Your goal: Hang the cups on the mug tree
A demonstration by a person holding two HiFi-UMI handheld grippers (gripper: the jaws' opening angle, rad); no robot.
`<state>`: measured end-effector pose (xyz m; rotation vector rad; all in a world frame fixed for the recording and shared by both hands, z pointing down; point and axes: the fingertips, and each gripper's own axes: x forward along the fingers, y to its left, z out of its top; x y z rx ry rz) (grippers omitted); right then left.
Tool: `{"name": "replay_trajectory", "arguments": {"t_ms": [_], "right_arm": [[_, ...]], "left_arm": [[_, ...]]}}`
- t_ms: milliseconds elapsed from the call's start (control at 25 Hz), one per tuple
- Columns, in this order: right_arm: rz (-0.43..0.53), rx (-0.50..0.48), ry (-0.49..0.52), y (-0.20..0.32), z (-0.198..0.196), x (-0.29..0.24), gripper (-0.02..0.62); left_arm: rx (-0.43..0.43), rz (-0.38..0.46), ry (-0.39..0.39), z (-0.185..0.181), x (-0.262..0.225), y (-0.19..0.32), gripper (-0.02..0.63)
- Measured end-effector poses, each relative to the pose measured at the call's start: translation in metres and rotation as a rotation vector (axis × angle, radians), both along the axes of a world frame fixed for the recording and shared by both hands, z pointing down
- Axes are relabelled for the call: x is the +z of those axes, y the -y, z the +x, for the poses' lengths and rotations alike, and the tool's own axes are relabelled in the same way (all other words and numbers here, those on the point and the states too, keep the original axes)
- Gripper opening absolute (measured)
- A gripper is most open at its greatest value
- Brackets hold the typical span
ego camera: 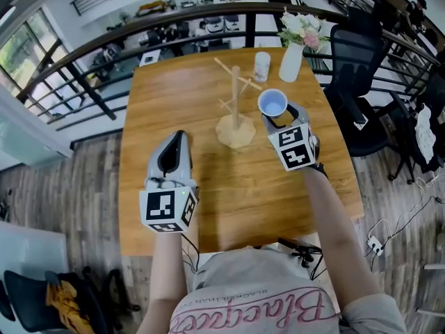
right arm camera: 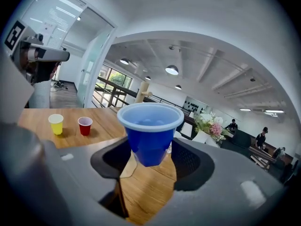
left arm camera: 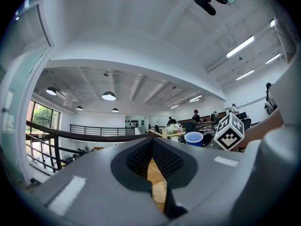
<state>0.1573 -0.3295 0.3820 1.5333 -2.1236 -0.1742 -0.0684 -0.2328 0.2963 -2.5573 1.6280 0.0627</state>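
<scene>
Pinched in the jaws of the right gripper [right arm camera: 149, 155]: the blue cup [right arm camera: 150, 126], upright, mouth up, gripped low on its wall near the base. Probably taken there to leave the rim and the hollow free for a peg. Held off the bench [ego camera: 174, 89], just right of the mug tree [ego camera: 235, 106] in the head view, and not yet on any peg. Likely needs tipping mouth-first over a peg's end, given the lack of any handle.

Pressed together, with nothing between them: the jaws of the left gripper [left arm camera: 151, 149], with only a sliver of bench wood visible below the pads. Held over the near left of the bench, well apart from the tree. Seemingly kept out of the way, or ready to steady the tree's base against a push on a peg.

Farther out: the mug tree, upright mid-bench on its round base, with bare pegs. Beyond it, toward the far edge, a pale cup [ego camera: 262, 66] just beside a white vase [ego camera: 290, 61] of flowers. Also on the bench, seen only from the right gripper view, a yellow cup [right arm camera: 56, 124] and a red cup [right arm camera: 85, 125], upright, near each other but not touching. Presumably waiting their turn. Worth guarding against: a thin, light cup, easily crushed in the jaws or slid off a slanted peg.
</scene>
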Motion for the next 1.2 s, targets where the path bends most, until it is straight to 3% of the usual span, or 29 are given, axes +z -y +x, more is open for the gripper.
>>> {"name": "replay_trajectory", "arguments": {"t_ms": [360,560,1200], "right_arm": [[0.055,-0.029,-0.084,0.007,-0.013,-0.030,0.264],[0.096,-0.067,-0.194,0.008,-0.023,-0.043,0.265],[0.166,-0.282,-0.806,0.016,-0.056,-0.036,0.265]], "left_arm": [[0.021,0.017,-0.015,-0.001,-0.005,-0.003,0.012],[0.010,0.016,-0.020,-0.006,-0.004,-0.002,0.012],[-0.045,0.022,-0.030,-0.025,-0.007,-0.006,0.012]]}}
